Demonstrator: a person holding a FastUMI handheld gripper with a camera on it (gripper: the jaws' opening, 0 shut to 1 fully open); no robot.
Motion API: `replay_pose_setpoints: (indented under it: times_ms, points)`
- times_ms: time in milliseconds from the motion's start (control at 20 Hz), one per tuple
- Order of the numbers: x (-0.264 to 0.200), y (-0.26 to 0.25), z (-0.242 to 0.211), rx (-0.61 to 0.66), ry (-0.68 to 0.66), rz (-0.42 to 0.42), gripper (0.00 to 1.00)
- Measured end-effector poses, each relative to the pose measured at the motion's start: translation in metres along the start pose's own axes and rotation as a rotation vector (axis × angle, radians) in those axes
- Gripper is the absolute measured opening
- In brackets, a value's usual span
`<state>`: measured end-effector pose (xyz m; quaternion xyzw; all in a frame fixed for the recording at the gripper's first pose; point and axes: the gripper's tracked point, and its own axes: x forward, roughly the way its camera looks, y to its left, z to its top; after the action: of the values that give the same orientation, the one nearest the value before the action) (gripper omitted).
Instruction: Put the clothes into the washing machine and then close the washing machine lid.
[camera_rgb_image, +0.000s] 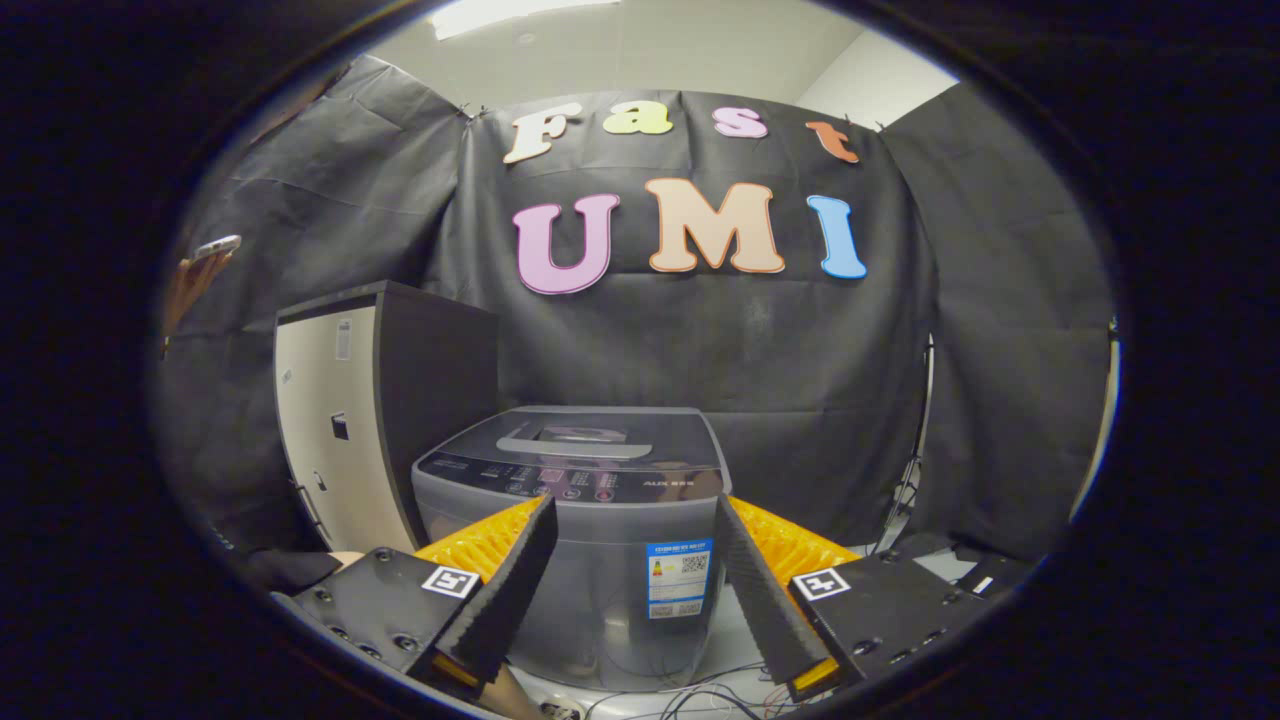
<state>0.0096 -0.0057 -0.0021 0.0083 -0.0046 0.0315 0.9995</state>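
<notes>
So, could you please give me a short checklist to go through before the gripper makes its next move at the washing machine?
1. Gripper free: ok. Its fingers stand apart with nothing between them.
2. Washing machine within line of approach: ok. It stands straight ahead, beyond the fingertips.
3. Lid open for loading: not ok. It lies flat and closed on top.
4. Clothes located: cannot tell. No garment can be made out here.
5. Side clearance: ok. The cabinet stands to the left of the machine, apart from it.
6. Cables on the floor at the machine's base: cannot tell whether they would snag.
</notes>
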Motion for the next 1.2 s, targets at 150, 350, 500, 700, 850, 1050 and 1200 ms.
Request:
replay_pose_setpoints:
  times_ms: [150, 350, 500, 700, 850, 1050, 1200]
  points:
    - [-0.0012, -0.0003, 0.0, 0.001, 0.001, 0.0, 0.98]
    - [0.0015, 0.0014, 0.0022, 0.001, 0.001, -0.001, 0.98]
    - [0.0015, 0.0016, 0.0018, 0.001, 0.002, -0.001, 0.98]
    - [0.0003, 0.0016, 0.0025, 0.001, 0.003, -0.001, 0.98]
    - [-0.0001, 0.0011, 0.0028, 0.001, 0.003, -0.001, 0.98]
    - [0.0006, 0.0017, 0.0026, 0.001, 0.004, 0.002, 0.98]
    - [0.0027, 0.0005, 0.0037, 0.001, 0.006, 0.001, 0.98]
